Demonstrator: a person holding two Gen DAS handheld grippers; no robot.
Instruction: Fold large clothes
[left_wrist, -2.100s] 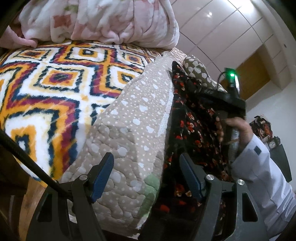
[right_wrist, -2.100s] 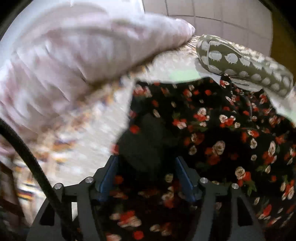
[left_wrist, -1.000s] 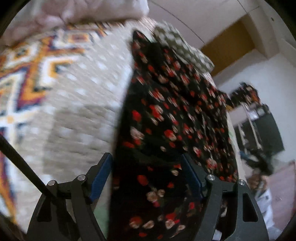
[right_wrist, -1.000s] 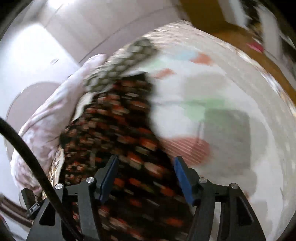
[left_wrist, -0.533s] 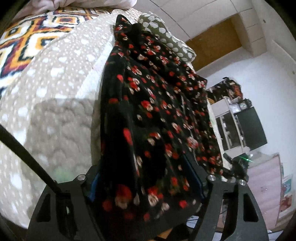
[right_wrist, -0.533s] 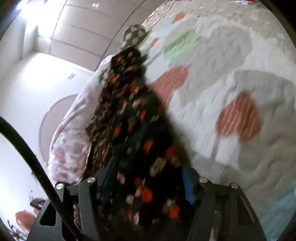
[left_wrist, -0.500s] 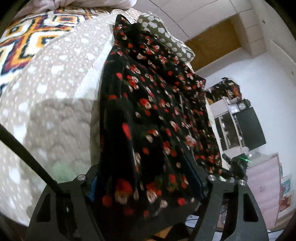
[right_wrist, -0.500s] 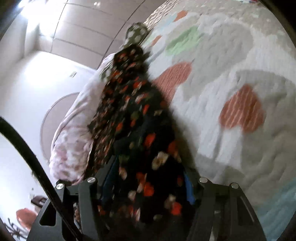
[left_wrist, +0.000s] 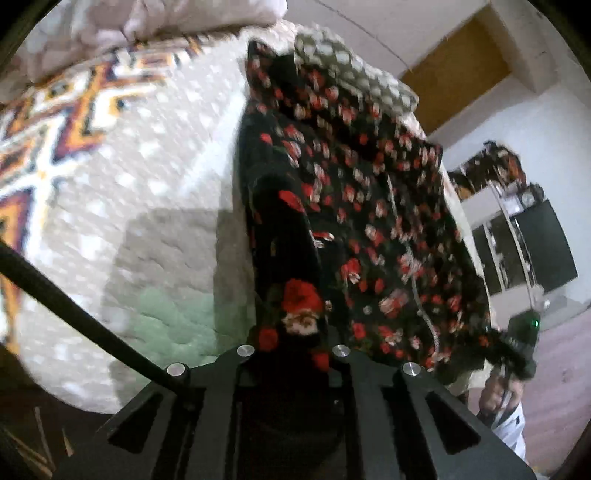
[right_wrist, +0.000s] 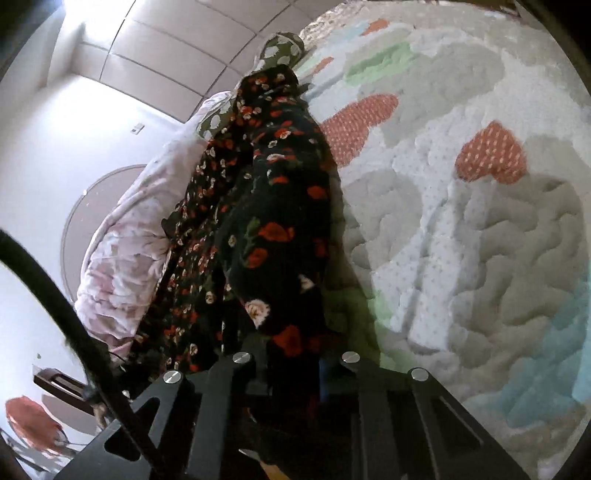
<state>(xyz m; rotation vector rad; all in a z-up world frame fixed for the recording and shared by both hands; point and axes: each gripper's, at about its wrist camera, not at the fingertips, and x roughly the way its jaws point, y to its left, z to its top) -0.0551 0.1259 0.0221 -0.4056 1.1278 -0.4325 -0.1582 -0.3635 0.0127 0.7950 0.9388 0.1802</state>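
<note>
A black garment with red and white flowers (left_wrist: 369, 206) lies along the quilted bed (left_wrist: 155, 229), one edge lifted. My left gripper (left_wrist: 291, 332) has a bunched fold of it between its jaws, which are closing tight on the cloth. In the right wrist view the same garment (right_wrist: 280, 192) rises as a dark ridge from my right gripper (right_wrist: 295, 354), whose jaws are closing with the fabric pinched between them. The fingertips of both are buried in cloth. In the left wrist view the right gripper (left_wrist: 517, 343), green light on, holds the garment's far corner.
An orange and navy patterned blanket (left_wrist: 55, 129) and a pink duvet (right_wrist: 125, 251) lie at the head of the bed, with a spotted pillow (left_wrist: 351, 70) by the garment's far end. Hearts pattern the quilt (right_wrist: 480, 221). A hand (left_wrist: 495, 398) and dark cabinets (left_wrist: 535, 243) show beyond the bed.
Both grippers' jaws have come together on the floral fabric they straddled. The right gripper has sunk towards the quilt, and the left has shifted along the garment's edge.
</note>
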